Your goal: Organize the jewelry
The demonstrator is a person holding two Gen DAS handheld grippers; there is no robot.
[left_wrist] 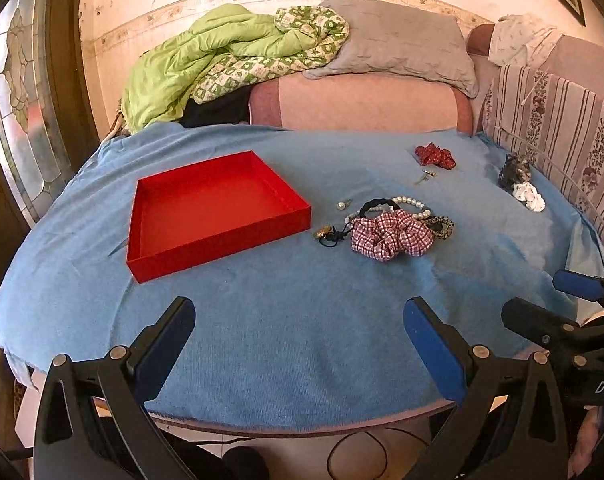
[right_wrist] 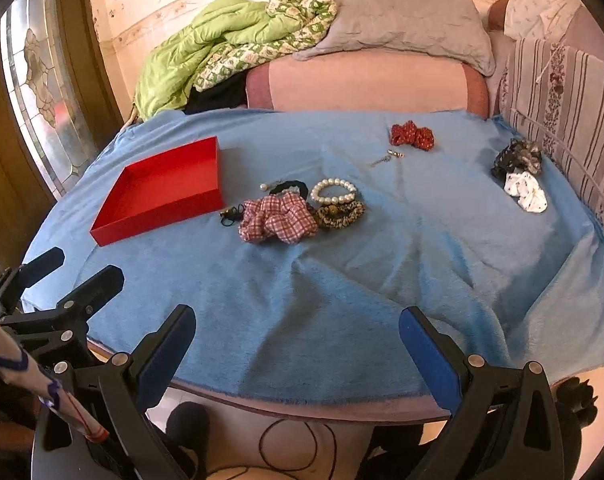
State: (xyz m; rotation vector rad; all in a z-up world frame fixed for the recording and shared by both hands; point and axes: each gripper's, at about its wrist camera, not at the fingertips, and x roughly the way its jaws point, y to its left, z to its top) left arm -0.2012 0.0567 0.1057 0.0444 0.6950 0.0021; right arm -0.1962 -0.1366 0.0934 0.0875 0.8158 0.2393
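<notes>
An empty red tray (left_wrist: 221, 236) (right_wrist: 157, 216) lies on the blue cloth, left of centre. Right of it is a pile: a plaid scrunchie (left_wrist: 390, 236) (right_wrist: 277, 218), a pearl bracelet (left_wrist: 414, 205) (right_wrist: 334, 192), a leopard scrunchie (right_wrist: 342, 212), a black hair tie (left_wrist: 376, 204) and small earrings (left_wrist: 344, 204). Farther back lie a red scrunchie (left_wrist: 436, 155) (right_wrist: 413, 135), a small pendant (right_wrist: 386, 158), and black (right_wrist: 516, 158) and white (right_wrist: 528, 192) scrunchies at right. My left gripper (left_wrist: 299, 332) and right gripper (right_wrist: 297, 332) are open and empty at the near edge.
A sofa with a grey pillow (left_wrist: 398, 44) and a green quilt (left_wrist: 205, 60) stands behind the table. A striped cushion (left_wrist: 562, 132) borders the right side. A glass door (left_wrist: 17, 112) is at left. A cable (right_wrist: 297, 448) lies on the floor below.
</notes>
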